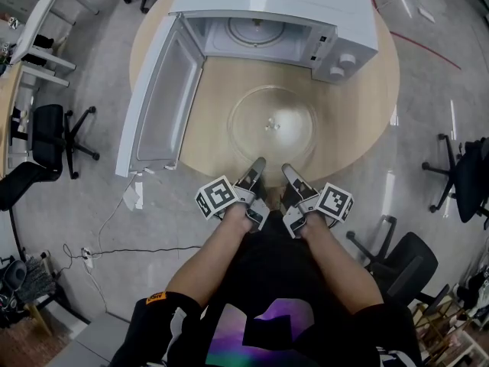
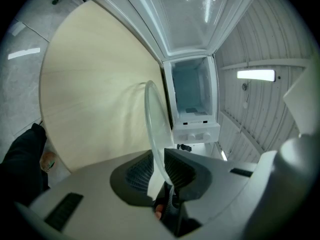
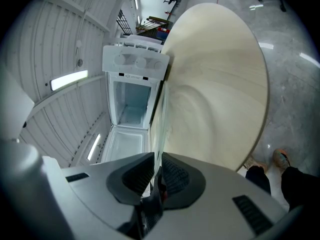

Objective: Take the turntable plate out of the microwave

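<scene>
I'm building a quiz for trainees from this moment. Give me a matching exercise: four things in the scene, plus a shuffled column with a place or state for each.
Things:
1. plate
2. door
3. chair
4. table

Place or state:
a. swung open
b. on the floor
c. clamped at its rim by the left gripper and right gripper
d. under the microwave

Pairs: 1-c, 2-a, 3-b, 4-d

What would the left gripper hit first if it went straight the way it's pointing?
Probably the open microwave; the plate the left gripper holds would touch first. Depth unclear.
</scene>
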Demonstrator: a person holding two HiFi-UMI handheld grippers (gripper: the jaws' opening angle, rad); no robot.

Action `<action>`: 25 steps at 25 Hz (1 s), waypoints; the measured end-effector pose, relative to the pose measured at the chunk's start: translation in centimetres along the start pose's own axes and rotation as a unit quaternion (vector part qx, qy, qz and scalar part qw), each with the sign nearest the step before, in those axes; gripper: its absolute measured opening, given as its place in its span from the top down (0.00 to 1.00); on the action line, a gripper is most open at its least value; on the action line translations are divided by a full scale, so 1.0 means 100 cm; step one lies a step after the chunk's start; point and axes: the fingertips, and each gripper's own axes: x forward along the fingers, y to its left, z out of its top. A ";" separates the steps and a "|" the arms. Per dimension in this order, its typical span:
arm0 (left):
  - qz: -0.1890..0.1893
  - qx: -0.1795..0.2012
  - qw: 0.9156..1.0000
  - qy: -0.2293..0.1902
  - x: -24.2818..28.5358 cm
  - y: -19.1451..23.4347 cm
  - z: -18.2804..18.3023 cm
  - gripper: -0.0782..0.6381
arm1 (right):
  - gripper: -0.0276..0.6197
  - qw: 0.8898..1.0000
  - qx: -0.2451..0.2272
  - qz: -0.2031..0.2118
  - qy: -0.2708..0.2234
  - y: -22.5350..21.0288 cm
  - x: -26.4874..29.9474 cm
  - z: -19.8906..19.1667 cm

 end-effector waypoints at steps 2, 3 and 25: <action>0.001 0.006 1.000 0.006 -0.002 0.001 -0.002 0.76 | 0.87 1.000 -0.003 0.005 0.002 0.001 0.001 0.000; 0.002 0.010 1.000 0.009 -0.004 0.002 -0.003 0.75 | 0.87 1.000 -0.003 0.006 0.002 0.001 0.001 0.000; 0.043 0.024 0.998 0.024 -0.009 0.017 -0.018 0.71 | 0.87 0.998 0.009 -0.061 0.020 -0.034 -0.001 0.006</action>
